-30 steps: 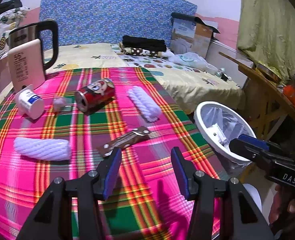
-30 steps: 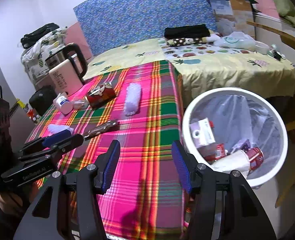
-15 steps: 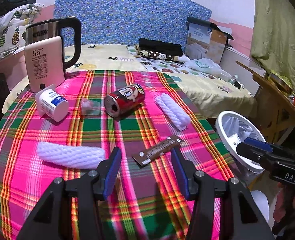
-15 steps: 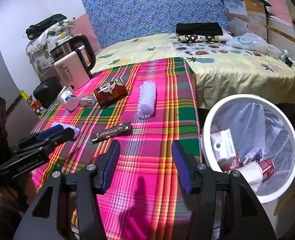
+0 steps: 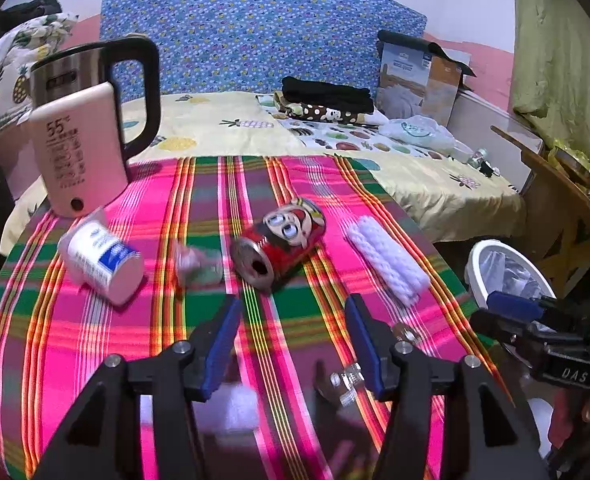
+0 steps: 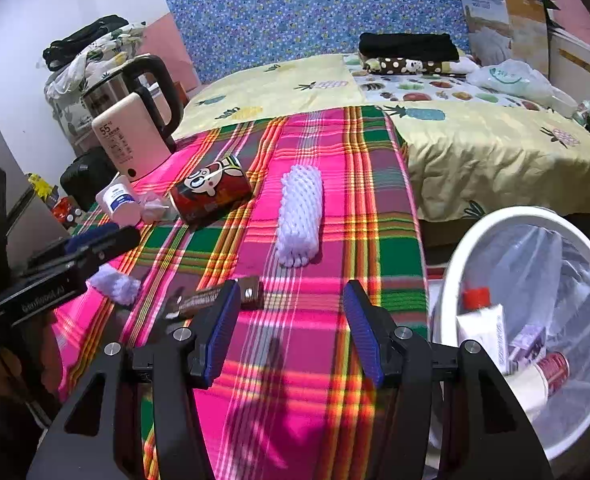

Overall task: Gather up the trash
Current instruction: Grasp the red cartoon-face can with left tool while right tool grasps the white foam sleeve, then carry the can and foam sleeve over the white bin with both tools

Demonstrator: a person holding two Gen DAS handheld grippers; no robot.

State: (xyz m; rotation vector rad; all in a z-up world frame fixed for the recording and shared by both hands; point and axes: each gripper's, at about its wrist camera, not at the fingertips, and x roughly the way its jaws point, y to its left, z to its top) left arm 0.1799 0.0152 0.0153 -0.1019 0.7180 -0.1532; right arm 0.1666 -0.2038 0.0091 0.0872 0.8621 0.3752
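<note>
A red drink can (image 5: 279,238) lies on its side near the middle of the plaid tablecloth (image 5: 143,320), its open top turned toward the left gripper (image 5: 293,340), whose blue-padded jaws are spread wide and hold nothing; the can sits just beyond the gap between them. Beside the can on its left is a small crumpled clear wrapper (image 5: 197,264), then a tipped-over white cup (image 5: 101,260), with a kettle (image 5: 91,128) standing behind them at the cloth's far corner. To the can's right lies a white foam net sleeve (image 5: 387,266). A brown snack wrapper (image 6: 215,298) lies flat on the cloth closer in, partly hidden behind the left finger of the right gripper (image 6: 291,330), which is also released and empty. A second foam sleeve (image 6: 115,284) rests near the cloth's left edge. Off the table's right side stands a white bin (image 6: 447,280) lined with a clear bag and already holding several discarded packages.
</note>
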